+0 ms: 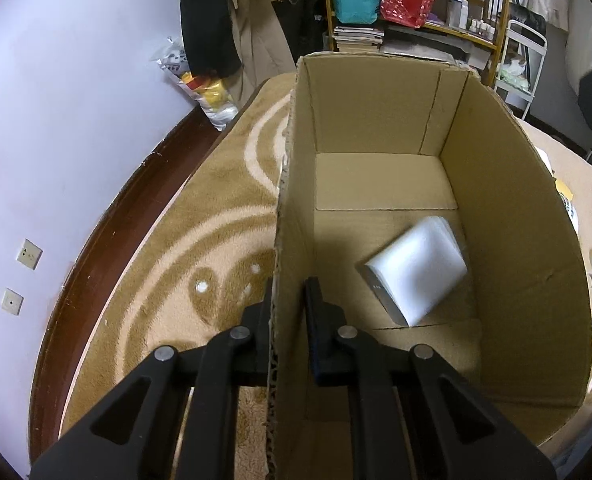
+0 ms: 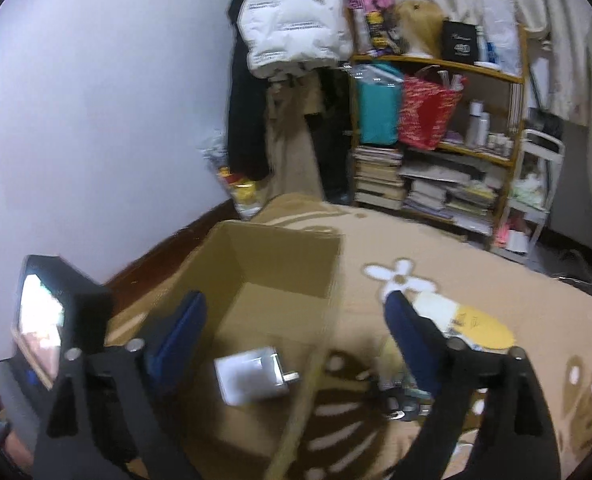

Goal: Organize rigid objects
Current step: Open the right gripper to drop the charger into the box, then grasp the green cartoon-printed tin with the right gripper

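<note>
Left gripper [image 1: 290, 300] pinched shut on the near left wall of the open brown cardboard box [image 1: 515, 208]; right gripper [image 2: 296, 320] spread wide, holding nothing, above the box's right rim; one small white rigid rectangular block with a grey end [image 1: 413, 270] lies flat on the box floor, toward the right wall; likely light, stiff, smooth-faced, best taken across its short sides; count: one box, one block inside; beyond, patterned tan carpet [image 1: 184, 216].

black linkages, silver pins, blue-padded jaws
</note>
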Motion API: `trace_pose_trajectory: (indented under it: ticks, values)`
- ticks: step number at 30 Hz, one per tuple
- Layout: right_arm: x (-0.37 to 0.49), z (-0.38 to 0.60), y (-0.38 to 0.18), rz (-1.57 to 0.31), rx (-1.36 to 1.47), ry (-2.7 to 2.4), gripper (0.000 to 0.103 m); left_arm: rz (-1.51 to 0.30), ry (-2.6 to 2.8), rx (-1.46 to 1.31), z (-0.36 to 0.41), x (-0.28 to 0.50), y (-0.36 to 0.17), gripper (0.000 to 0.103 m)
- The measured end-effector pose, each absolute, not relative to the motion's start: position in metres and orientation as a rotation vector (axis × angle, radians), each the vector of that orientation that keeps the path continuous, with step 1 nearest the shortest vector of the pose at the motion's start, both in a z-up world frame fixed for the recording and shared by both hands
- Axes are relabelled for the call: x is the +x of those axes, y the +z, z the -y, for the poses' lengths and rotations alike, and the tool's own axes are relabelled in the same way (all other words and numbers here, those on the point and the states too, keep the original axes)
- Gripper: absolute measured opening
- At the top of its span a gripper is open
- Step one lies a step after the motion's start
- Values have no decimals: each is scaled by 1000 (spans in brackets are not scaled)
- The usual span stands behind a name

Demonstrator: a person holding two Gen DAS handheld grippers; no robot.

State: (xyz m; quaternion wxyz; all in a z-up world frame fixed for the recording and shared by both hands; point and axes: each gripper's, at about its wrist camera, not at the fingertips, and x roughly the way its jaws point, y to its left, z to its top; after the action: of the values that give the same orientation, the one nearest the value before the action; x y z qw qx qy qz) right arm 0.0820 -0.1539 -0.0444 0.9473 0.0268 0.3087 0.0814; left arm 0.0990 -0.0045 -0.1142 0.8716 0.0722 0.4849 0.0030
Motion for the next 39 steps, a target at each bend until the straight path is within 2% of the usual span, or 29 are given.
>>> trace_pose_trajectory:
  ticks: [12,29,34,39]
  values:
    - [105,194,-67,-717,-19,10,103,-1010,4,149,5,100,-117,13]
    - [128,255,-108,-837,140,-55,103,-1012,9,139,2,102,-118,13]
    - [133,260,-128,-902,137,-59,84,-1011,12,145,3,102,-118,13]
    - [135,259,-147,-965,130,-52,75,-1010,12,148,3,102,-118,13]
